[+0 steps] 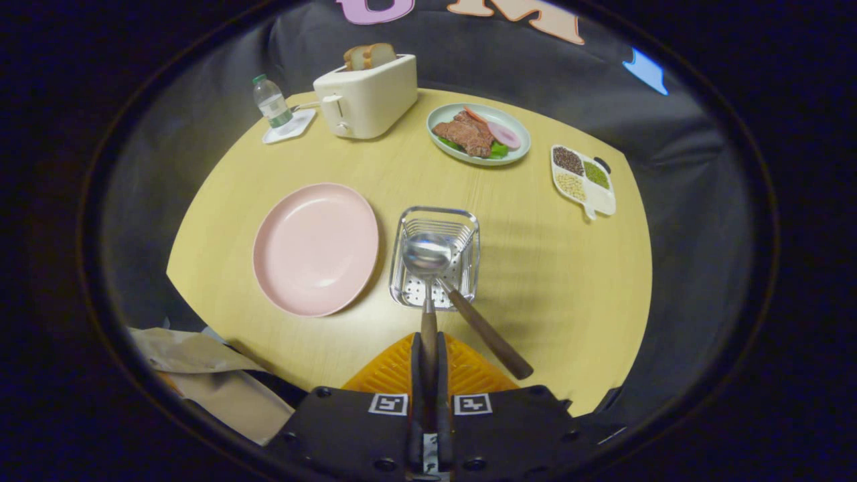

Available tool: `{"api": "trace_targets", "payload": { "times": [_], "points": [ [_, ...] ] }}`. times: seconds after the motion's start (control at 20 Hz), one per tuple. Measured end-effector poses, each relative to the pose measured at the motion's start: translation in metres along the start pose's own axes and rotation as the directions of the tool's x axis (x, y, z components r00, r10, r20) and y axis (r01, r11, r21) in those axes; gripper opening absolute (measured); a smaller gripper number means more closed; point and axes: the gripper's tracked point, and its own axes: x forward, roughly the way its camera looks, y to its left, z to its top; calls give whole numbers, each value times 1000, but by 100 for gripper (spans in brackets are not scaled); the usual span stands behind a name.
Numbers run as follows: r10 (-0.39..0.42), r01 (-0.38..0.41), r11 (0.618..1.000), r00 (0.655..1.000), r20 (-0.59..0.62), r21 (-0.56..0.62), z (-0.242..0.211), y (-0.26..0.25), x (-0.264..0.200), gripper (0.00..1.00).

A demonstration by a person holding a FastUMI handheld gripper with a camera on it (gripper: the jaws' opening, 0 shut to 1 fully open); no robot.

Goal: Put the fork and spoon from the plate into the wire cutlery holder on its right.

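Your gripper point(428, 348) is clenched on the wooden handle of the spoon point(427, 256), both fingers pressing it between them. Just ahead, the spoon's bowl hangs over the wire cutlery holder point(435, 258). The fork point(483, 331) already leans inside the holder, its handle slanting back toward your right finger. Left of the holder, the pink plate point(315, 248) lies bare. By my reckoning, only lowering and freeing the spoon remains.

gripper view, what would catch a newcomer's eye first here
The spoon clamped by its handle between the fingers of the hand-held gripper, its bowl over the wire cutlery holder. A second brown handle leans out of the holder. Left of it lies the bare pink plate.
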Motion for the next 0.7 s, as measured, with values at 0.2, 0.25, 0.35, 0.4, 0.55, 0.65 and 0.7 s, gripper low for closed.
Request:
{"api": "trace_targets", "payload": {
  "times": [0.2, 0.25, 0.35, 0.4, 0.55, 0.65, 0.7],
  "points": [
    [4, -5, 1000, 1000, 24, 27, 14, 1, 5, 13],
    [3, -4, 1000, 1000, 24, 29, 14, 1, 7, 13],
    [-9, 8, 999, 999, 34, 36, 17, -3, 9, 14],
    [-12, 11, 999, 999, 35, 43, 18, -5, 10, 14],
    [-19, 17, 998, 999, 38, 65, 22, -8, 12, 14],
    [-13, 10, 997, 999, 38, 81, 23, -9, 12, 14],
    [-12, 9, 996, 999, 41, 84, 25, -10, 12, 14]
  ]
}}
